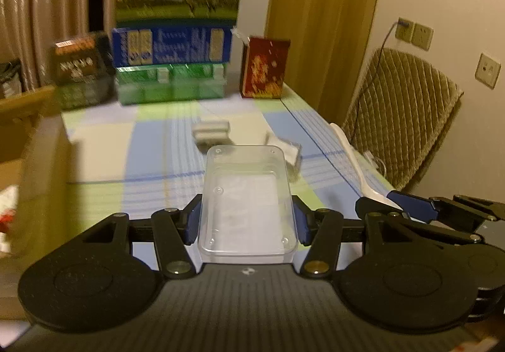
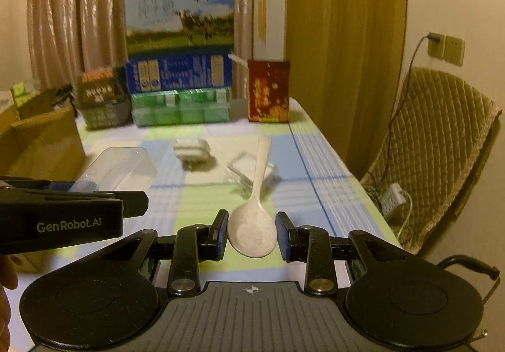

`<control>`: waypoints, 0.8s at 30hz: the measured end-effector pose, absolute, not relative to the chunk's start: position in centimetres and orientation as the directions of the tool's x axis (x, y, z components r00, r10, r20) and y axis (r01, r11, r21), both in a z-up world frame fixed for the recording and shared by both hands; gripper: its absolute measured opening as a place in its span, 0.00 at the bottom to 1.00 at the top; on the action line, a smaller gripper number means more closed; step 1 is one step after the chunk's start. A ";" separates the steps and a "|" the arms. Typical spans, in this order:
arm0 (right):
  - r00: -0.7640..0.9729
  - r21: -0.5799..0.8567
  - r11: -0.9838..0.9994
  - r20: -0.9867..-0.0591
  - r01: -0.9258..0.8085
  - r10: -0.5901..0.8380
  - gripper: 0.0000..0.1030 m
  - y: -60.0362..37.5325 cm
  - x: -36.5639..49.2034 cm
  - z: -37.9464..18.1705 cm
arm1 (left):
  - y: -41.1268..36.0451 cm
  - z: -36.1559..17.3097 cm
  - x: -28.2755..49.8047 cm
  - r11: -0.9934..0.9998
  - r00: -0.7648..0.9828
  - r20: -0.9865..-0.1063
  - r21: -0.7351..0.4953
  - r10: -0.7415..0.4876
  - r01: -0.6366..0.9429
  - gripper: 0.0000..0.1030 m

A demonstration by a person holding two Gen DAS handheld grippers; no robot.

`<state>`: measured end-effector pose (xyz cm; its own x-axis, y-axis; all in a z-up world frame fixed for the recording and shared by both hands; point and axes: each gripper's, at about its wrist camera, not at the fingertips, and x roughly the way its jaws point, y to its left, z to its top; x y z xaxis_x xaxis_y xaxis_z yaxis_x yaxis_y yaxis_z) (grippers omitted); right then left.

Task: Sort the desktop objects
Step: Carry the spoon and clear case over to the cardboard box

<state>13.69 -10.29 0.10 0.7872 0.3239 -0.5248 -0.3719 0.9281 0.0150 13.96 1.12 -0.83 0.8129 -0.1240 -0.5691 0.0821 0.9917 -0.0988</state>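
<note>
My left gripper (image 1: 247, 222) is shut on a clear plastic box (image 1: 247, 194), pads pressed on its two long sides, holding it above the plaid tablecloth (image 1: 157, 156). In the right wrist view that box (image 2: 120, 169) sticks out past the left gripper (image 2: 104, 194) at the left edge. My right gripper (image 2: 252, 237) is shut on the bowl of a cream plastic spoon (image 2: 255, 222), handle pointing away over the table. From the left wrist view the spoon (image 1: 350, 156) and the right gripper (image 1: 410, 208) show at the right.
On the cloth lie a small white block (image 2: 192, 148) and a small clear case with white contents (image 2: 243, 167). Stacked cartons (image 2: 180, 77), a red box (image 2: 268, 90) and a dark basket (image 2: 101, 102) line the far end. A cardboard box (image 2: 47, 140) stands left, a padded chair (image 2: 442, 147) right.
</note>
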 end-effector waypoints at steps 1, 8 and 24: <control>0.788 0.022 0.926 -0.517 -0.377 0.333 0.28 -10.2 13.3 0.7 | 1.4 -0.1 13.5 0.993 0.820 -0.561 -0.093 -0.116 0.077 0.50; 0.783 0.055 0.902 -0.475 -0.429 0.402 0.28 -8.6 10.8 4.0 | 3.4 3.6 10.1 0.997 0.850 -0.523 -0.067 -0.057 0.026 0.50; 0.700 0.077 0.796 -0.431 -0.600 0.569 0.28 0.5 6.8 7.0 | 13.4 6.9 2.7 0.987 0.869 -0.480 -0.031 0.123 -0.157 0.50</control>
